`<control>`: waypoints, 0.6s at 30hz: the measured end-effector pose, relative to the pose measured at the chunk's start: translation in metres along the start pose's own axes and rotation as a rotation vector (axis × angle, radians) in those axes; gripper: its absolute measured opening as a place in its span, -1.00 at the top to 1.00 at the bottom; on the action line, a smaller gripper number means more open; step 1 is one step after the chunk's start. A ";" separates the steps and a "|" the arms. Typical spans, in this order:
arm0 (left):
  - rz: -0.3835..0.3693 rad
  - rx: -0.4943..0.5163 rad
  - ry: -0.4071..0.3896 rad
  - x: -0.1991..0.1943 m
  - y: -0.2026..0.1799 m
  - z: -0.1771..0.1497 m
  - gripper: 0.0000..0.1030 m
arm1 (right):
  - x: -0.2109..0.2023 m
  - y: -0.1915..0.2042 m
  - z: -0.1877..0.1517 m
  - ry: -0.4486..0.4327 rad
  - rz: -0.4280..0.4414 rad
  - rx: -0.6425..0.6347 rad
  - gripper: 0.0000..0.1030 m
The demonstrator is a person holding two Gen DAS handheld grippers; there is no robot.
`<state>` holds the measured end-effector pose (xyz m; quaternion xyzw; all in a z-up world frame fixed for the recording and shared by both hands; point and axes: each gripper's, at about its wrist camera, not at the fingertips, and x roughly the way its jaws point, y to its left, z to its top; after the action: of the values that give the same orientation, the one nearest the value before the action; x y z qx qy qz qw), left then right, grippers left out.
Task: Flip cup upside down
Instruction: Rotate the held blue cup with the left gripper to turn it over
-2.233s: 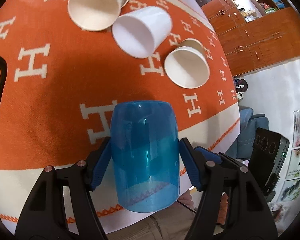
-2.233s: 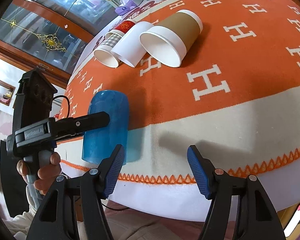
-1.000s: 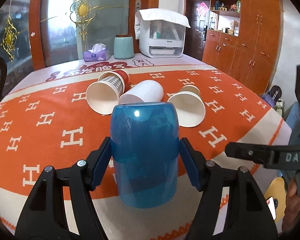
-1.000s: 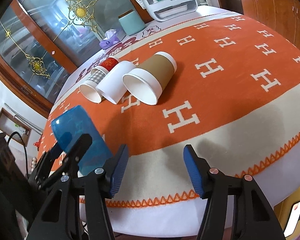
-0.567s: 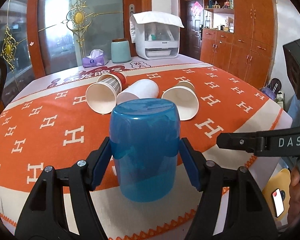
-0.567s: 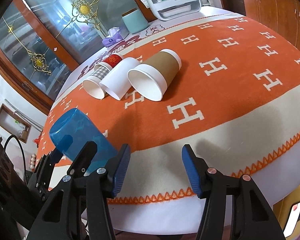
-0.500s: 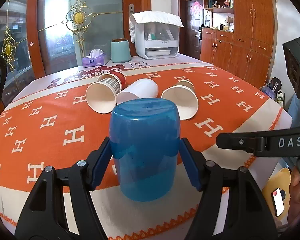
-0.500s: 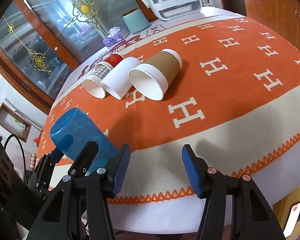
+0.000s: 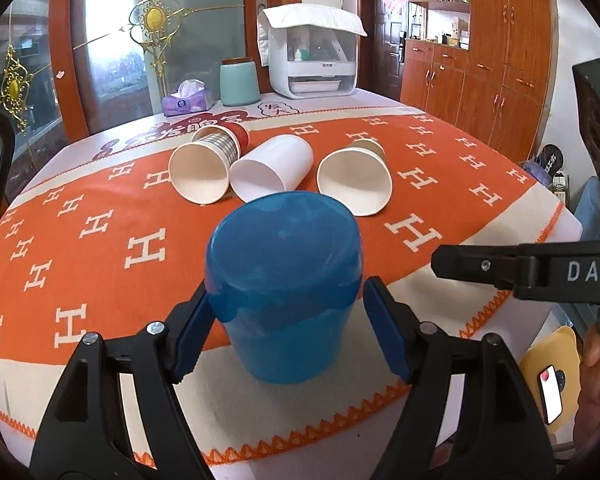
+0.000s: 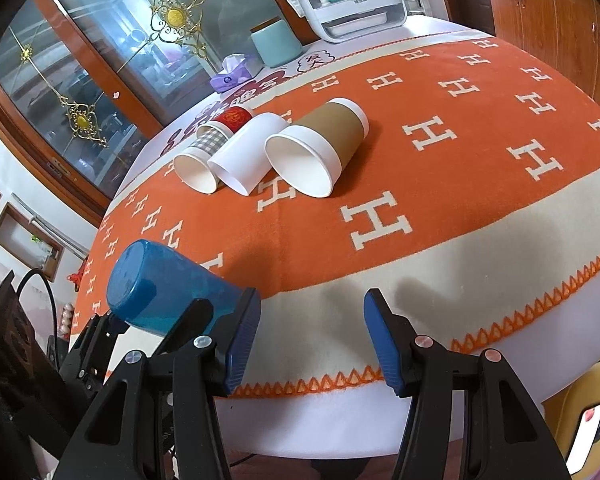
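Note:
A translucent blue plastic cup (image 9: 284,284) stands upside down, base up, near the front edge of the table. My left gripper (image 9: 286,320) is open: its blue pads (image 9: 190,330) flank the cup's lower part, with a clear gap on the right side. The cup also shows at the lower left of the right wrist view (image 10: 168,292), partly hidden behind my right gripper's left finger. My right gripper (image 10: 310,338) is open and empty, hovering over the cream border of the tablecloth to the cup's right.
Three paper cups lie on their sides behind the blue cup: a checked one (image 9: 206,170), a white one (image 9: 270,168) and a brown-sleeved one (image 9: 356,180). A teal jar (image 9: 239,82), a tissue box (image 9: 188,100) and a white appliance (image 9: 310,60) stand at the far edge.
The cup has been turned from hanging over the table edge to standing base-up on the table. My left gripper's jaws have spread and drawn back a little. The right gripper barely moved.

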<state>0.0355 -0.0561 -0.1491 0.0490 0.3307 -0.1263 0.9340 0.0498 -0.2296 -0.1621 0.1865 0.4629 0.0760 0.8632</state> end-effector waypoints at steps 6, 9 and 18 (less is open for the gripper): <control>-0.010 -0.003 0.030 0.002 -0.002 -0.002 -0.62 | -0.003 -0.001 -0.002 -0.001 0.003 0.000 -0.07; 0.005 -0.001 0.032 0.001 -0.002 -0.002 -0.62 | -0.006 -0.001 -0.004 -0.002 0.004 0.002 -0.07; 0.008 0.038 0.030 -0.011 -0.008 -0.002 -0.79 | -0.013 0.000 -0.007 -0.016 0.011 -0.001 -0.08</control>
<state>0.0233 -0.0614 -0.1438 0.0701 0.3421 -0.1283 0.9282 0.0367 -0.2323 -0.1555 0.1892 0.4551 0.0793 0.8665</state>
